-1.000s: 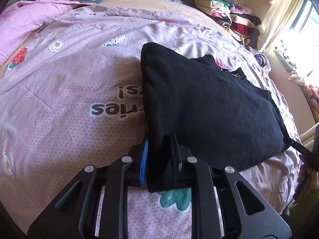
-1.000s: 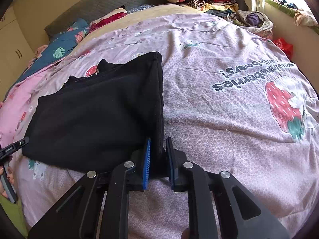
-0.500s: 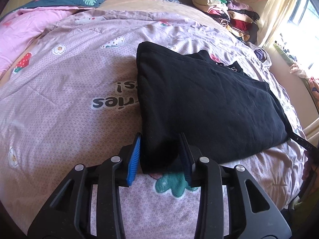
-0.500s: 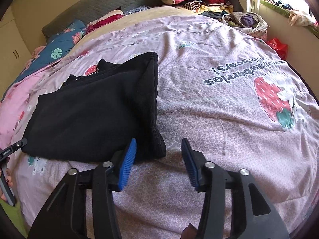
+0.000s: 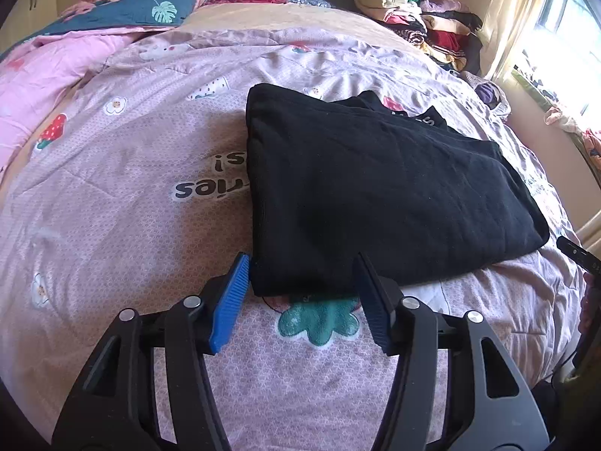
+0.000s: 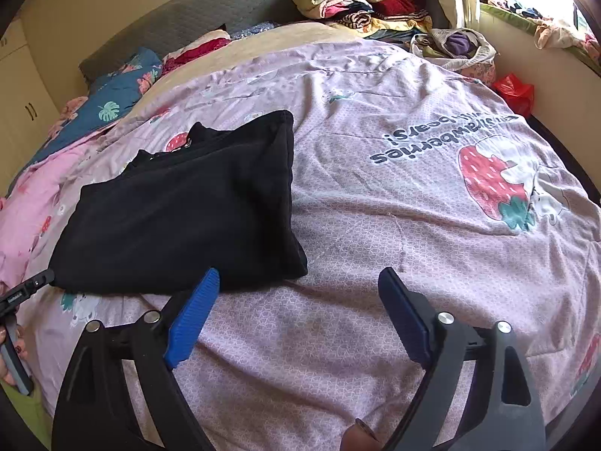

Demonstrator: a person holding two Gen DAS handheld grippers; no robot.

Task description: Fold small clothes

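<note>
Pink strawberry-print bedding (image 5: 112, 225) covers the bed, with the folded black garment (image 5: 375, 188) lying flat on it. At its left near corner the left gripper (image 5: 302, 297) is opening, pads clear of the cloth. At the right near corner the right gripper (image 6: 296, 315) is opening wider, nothing between its fingers. This fold looks just released; next likely comes regripping for another fold or setting it aside.

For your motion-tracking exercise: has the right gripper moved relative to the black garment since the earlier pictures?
Yes. The right gripper has backed off the black garment, its jaws opening, clear of the corner.
</note>
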